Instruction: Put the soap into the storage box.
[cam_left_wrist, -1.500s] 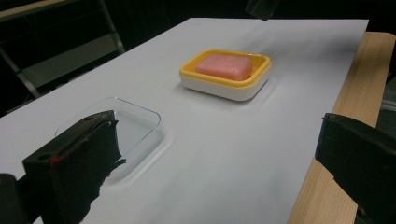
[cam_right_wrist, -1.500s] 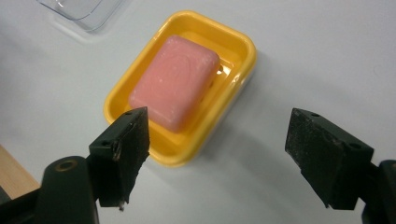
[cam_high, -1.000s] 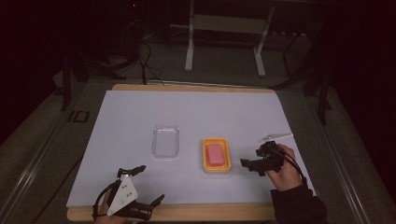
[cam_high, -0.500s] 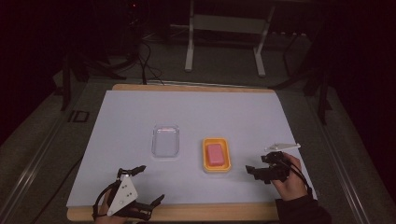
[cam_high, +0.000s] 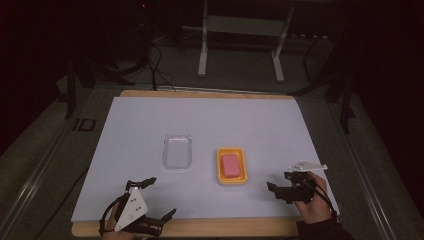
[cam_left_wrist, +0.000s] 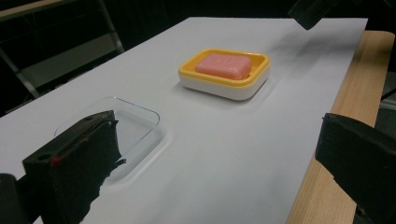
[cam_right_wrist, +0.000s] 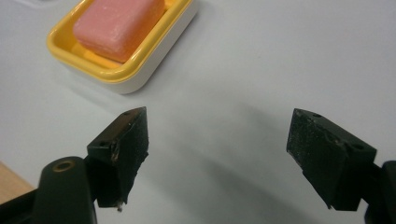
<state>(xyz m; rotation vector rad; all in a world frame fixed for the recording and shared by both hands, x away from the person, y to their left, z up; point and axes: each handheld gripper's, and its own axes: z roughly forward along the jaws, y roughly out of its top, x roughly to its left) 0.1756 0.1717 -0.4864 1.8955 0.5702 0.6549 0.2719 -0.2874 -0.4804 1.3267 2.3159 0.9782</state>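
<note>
**Both grippers empty, soap waits in its dish**

At the lower left of the high view the left gripper (cam_high: 155, 200) rests by the table's near edge, jaws apart and holding nothing, seemingly parked. At the lower right the right gripper (cam_high: 280, 186) hangs just beside the dish (cam_high: 220, 167), jaws spread and empty, likely lining up for a grasp. The soap (cam_high: 230, 165) lies in the dish, mid-frame. Left of it sits a clear lid (cam_high: 177, 151), apart, leaving the soap exposed.

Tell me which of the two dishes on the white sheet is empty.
The clear plastic rectangular dish, nearer the left gripper. The yellow-rimmed white soap dish beside it holds a pink soap bar.
</note>
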